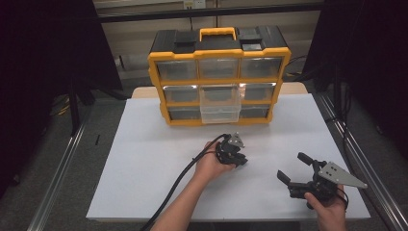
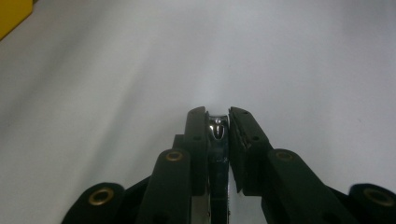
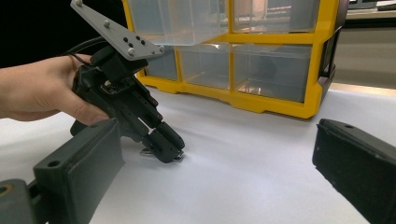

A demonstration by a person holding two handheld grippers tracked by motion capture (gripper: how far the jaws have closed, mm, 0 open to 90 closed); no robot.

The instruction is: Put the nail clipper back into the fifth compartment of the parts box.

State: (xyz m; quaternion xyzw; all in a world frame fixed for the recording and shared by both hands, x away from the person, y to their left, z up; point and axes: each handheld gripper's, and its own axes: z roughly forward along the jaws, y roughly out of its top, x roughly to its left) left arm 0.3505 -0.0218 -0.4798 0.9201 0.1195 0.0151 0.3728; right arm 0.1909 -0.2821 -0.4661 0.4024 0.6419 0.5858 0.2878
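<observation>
Yellow organizer (image 1: 219,77) on white table (image 1: 144,163)

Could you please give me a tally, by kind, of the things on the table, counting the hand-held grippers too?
Storage cabinet, yellow and black: 1
Clear drawers in it: 9, one pulled out
Grippers: 2, left gripper and right gripper
Small shiny metal object, between the left gripper's jaws: 1
Total: 13

The small shiny metal thing (image 2: 218,140) sits mostly hidden between the left gripper (image 2: 218,116) jaws. What it is, I can't tell. At six o'clock the frame cuts it off.
</observation>
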